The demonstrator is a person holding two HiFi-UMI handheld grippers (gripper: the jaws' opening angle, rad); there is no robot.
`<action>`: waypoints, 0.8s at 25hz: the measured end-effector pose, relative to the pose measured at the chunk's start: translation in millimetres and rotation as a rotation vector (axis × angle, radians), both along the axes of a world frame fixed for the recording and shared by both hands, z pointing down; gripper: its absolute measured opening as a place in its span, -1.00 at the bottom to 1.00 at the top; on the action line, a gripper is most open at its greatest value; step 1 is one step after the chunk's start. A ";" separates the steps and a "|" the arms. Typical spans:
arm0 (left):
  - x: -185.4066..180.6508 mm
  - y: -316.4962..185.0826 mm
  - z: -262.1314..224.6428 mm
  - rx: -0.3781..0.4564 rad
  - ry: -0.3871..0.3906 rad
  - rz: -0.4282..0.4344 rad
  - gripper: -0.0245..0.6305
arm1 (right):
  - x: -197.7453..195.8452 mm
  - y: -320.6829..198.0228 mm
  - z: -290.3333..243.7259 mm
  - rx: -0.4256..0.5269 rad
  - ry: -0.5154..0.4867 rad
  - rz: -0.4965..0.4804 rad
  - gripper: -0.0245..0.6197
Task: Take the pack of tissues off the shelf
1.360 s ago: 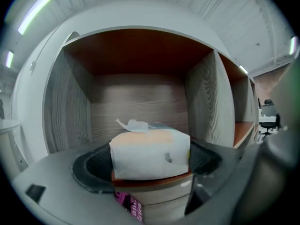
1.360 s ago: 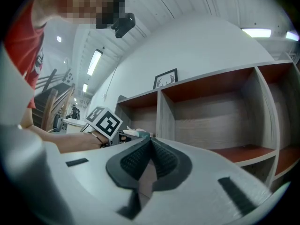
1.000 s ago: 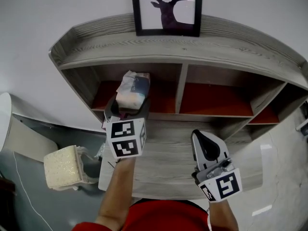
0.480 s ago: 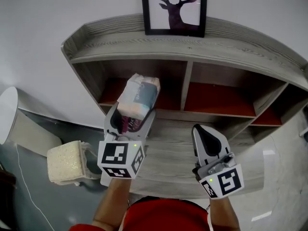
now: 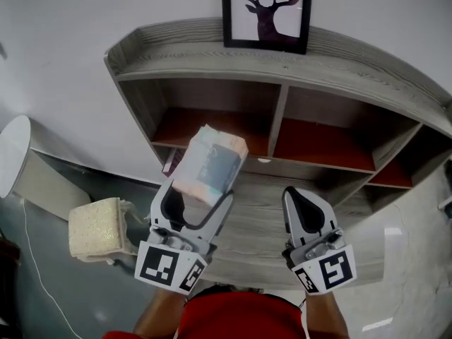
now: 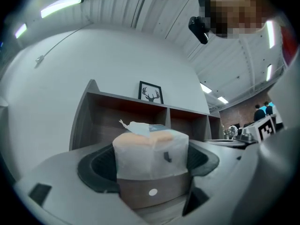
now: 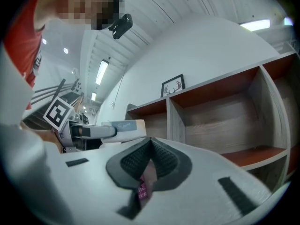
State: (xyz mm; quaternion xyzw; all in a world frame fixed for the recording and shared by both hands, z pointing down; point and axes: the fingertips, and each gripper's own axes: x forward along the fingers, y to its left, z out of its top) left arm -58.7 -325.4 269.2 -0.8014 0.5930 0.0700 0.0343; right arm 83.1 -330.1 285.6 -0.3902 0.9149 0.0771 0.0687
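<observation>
The pack of tissues (image 5: 210, 164), pale plastic with a blue-grey panel, is held between the jaws of my left gripper (image 5: 200, 191). It hangs in the air in front of the grey wooden shelf (image 5: 282, 69), clear of the left compartment (image 5: 212, 122). In the left gripper view the pack (image 6: 150, 146) fills the gap between the pads, one end toward the camera. My right gripper (image 5: 296, 195) hovers over the shelf's lower ledge (image 5: 261, 207), jaws together. In the right gripper view (image 7: 150, 142) a thin pinkish strip with a magenta tag shows low between the pads; I cannot tell what it is.
A framed deer picture (image 5: 267, 13) stands on top of the shelf. The compartments have red floors, and a small purple thing (image 5: 171, 162) lies at the left one's front edge. A cream spongy block (image 5: 99, 228) and a white round object (image 5: 10, 154) sit at lower left.
The left gripper has drawn back toward me and lowered, carrying the tissue pack out of the left compartment. The right gripper has hardly moved.
</observation>
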 end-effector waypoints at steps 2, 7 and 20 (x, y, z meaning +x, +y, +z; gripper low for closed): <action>0.0 7.1 0.4 0.009 0.011 0.003 0.33 | -2.6 3.3 0.2 0.004 0.003 -0.008 -0.91; -2.3 14.6 5.9 0.009 0.015 -0.005 0.33 | -7.6 9.6 3.8 0.002 0.012 -0.019 -0.91; -3.4 4.8 5.7 0.010 0.026 0.004 0.33 | -4.0 9.8 4.4 0.002 0.015 0.008 -0.91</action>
